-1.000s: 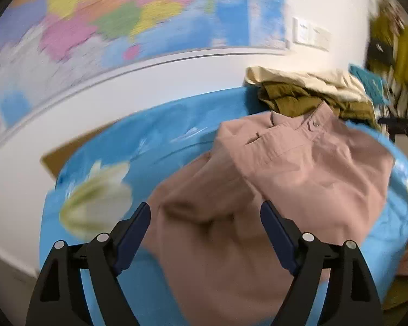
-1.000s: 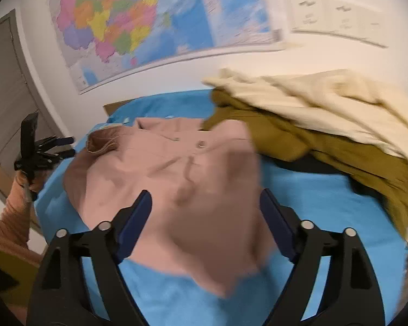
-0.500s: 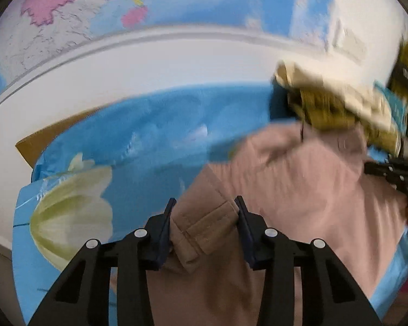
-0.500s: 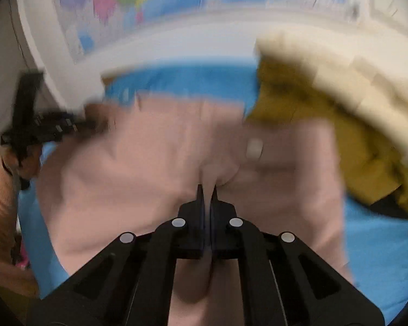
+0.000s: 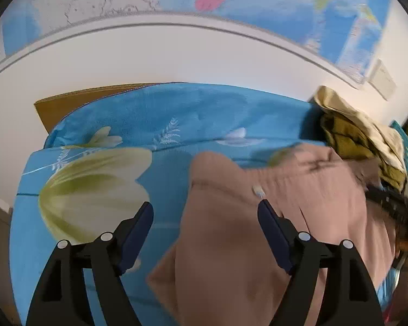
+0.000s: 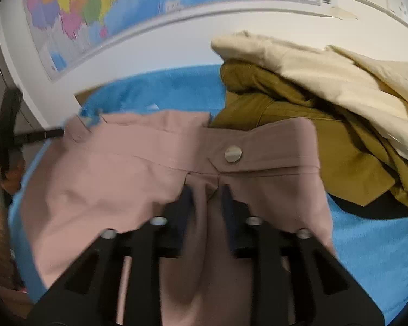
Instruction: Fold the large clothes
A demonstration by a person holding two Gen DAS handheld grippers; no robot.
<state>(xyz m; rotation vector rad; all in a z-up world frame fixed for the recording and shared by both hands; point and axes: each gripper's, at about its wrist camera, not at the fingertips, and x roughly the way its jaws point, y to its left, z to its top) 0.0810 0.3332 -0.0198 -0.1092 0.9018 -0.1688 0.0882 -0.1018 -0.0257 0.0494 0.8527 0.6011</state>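
One garment matters here: the pink trousers [image 6: 138, 174], spread waistband-away on the blue floral sheet [image 5: 160, 119], directly ahead of both my tools. From my right gripper [image 6: 205, 193] I see its two blades drawn in on a ridge of pink cloth just below the waistband, under the metal button [image 6: 233, 154]; a narrow gap remains between them, filled by the cloth, so I read it as pinching the fly area, though blur keeps me from swearing the hold is firm. My left gripper [image 5: 205, 214] stands wide apart with nothing between its blades; the trousers' near edge lies just ahead and slightly to its right, and the big printed flower [image 5: 95, 187] sits ahead to its left.

To do this step well, I judge I need a second hold before lifting anything. I would bring the left tool over the waistband's left end, take both layers together, and close fully. Then both tools should move as a pair so the cloth stays taut and the crease falls straight. A one-sided pull would drag the fabric into a bunch.

Beyond the right tool, ahead and to its right, the olive garment [image 6: 312, 135] and the cream garment [image 6: 326, 73] lie heaped, touching the waistband's far corner. I would keep the fold clear of them. A wall map [image 6: 100, 8] hangs behind.
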